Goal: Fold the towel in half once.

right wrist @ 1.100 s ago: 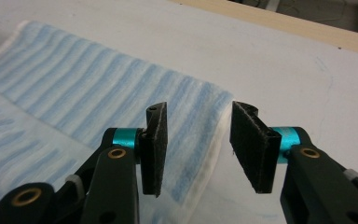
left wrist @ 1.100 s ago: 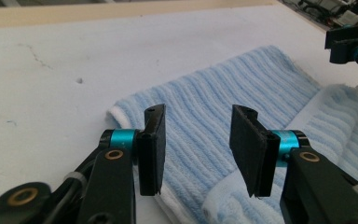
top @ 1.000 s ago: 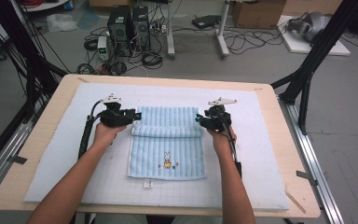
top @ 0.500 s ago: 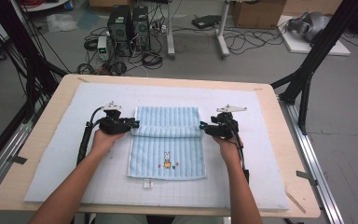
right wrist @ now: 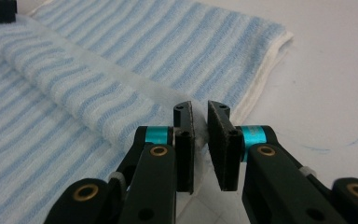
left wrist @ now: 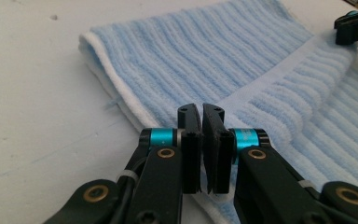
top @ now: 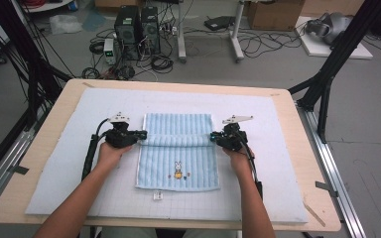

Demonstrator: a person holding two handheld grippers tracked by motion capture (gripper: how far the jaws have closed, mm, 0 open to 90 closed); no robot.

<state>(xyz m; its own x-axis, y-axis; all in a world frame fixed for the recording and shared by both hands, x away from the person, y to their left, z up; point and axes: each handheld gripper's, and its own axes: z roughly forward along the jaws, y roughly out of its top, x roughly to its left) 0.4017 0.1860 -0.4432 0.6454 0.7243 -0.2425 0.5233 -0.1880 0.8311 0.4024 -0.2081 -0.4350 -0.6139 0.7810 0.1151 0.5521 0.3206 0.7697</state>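
Note:
A light blue striped towel point(top: 178, 158) with a small rabbit motif lies flat on the white mat, with a raised fold running across its upper part. My left gripper point(top: 144, 134) sits at the fold's left end. Its jaws have just been closing and stand pinched on the towel's point(left wrist: 214, 56) white-edged hem, as my left gripper point(left wrist: 201, 116) shows close up. My right gripper point(top: 213, 138) is at the fold's right end. Its jaws have just been closing too, and my right gripper point(right wrist: 199, 114) has the towel's point(right wrist: 144, 46) fabric nipped in a narrow gap.
The white mat point(top: 278, 163) covers a wooden table point(top: 315, 198) with bare margins on both sides of the towel. A small white tag point(top: 157, 196) lies near the front edge. Cables, computer cases and black frame legs stand on the floor beyond.
Both pairs of jaws have narrowed onto the towel's side edges at the fold. The hands have barely shifted, and the towel lies where it was.

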